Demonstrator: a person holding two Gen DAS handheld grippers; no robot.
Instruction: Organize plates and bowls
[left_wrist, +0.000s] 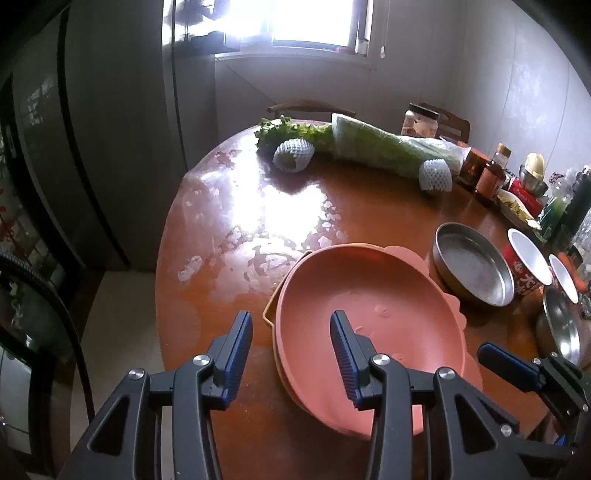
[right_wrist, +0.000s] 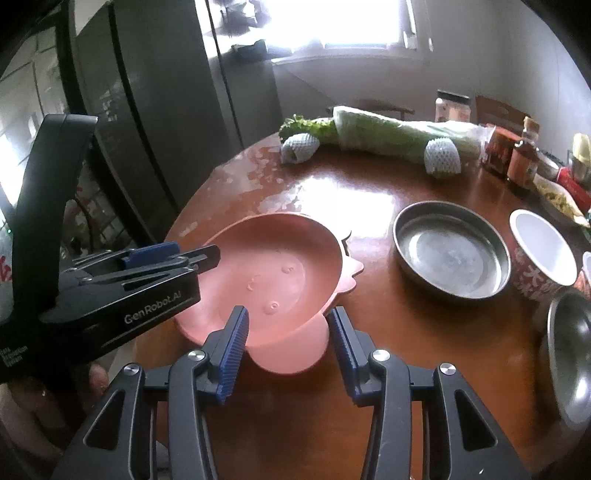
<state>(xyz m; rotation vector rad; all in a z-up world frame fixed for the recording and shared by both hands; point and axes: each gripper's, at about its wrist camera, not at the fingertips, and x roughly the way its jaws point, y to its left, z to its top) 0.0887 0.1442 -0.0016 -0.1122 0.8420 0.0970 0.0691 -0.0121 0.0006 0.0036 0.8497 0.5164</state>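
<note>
Right under our left hand-held gripper (left_wrist: 291, 356) sits the pink plate (left_wrist: 369, 314), rim between its wide-open, empty jaws; right hand-held gripper (right_wrist: 290, 349), also open and empty, straddles the near edge.

The left gripper (left_wrist: 291, 354) hangs with its jaws spread wide over the near rim of the pink plate (left_wrist: 369, 314) (stacked on another of the same shape). Just beyond and right sits a steel dish (left_wrist: 472, 269); the right gripper (left_wrist: 509, 369) pokes in from the right.
</note>
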